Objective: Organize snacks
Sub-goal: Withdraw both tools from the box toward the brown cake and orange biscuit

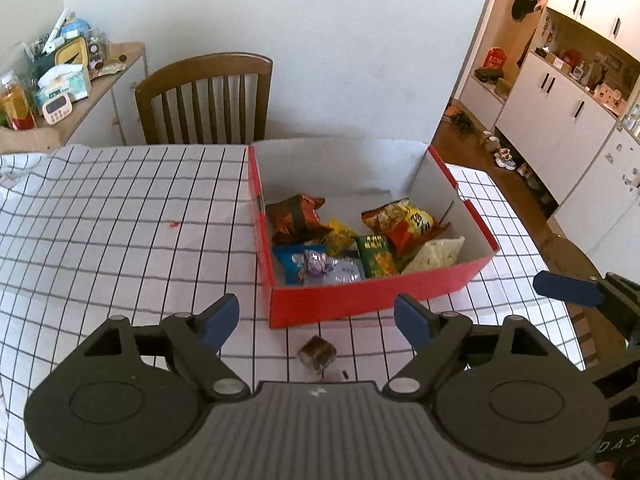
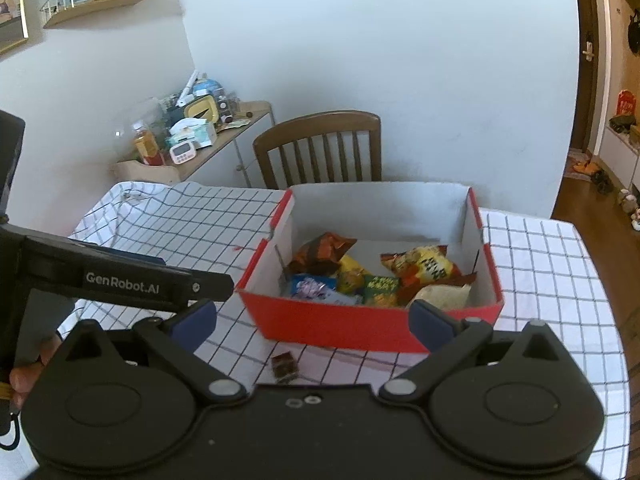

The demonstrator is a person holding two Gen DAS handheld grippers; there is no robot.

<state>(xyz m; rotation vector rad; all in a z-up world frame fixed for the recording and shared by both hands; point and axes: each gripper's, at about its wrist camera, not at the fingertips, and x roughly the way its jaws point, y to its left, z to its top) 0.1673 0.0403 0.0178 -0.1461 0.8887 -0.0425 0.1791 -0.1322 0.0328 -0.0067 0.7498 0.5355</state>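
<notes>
A red cardboard box [image 1: 372, 296] [image 2: 332, 320] with white inside walls sits on the checked tablecloth and holds several snack packets: a brown bag [image 1: 296, 216] [image 2: 320, 256], an orange-yellow bag [image 1: 400, 220] [image 2: 424, 268], a green packet [image 1: 376, 256] [image 2: 380, 290], a blue packet [image 1: 300, 264] [image 2: 308, 286] and a white packet [image 1: 434, 254] [image 2: 440, 294]. A small brown wrapped snack [image 1: 316, 354] [image 2: 285, 366] lies on the cloth just in front of the box. My left gripper [image 1: 316, 318] is open and empty above it. My right gripper [image 2: 312, 320] is open and empty, right of the left one.
A wooden chair [image 1: 208, 96] [image 2: 320, 148] stands behind the table. A side shelf [image 1: 60, 80] [image 2: 192, 136] holds bottles, tissues and a timer. White cabinets [image 1: 560, 112] and wood floor lie to the right. The left gripper's body [image 2: 120, 280] crosses the right wrist view.
</notes>
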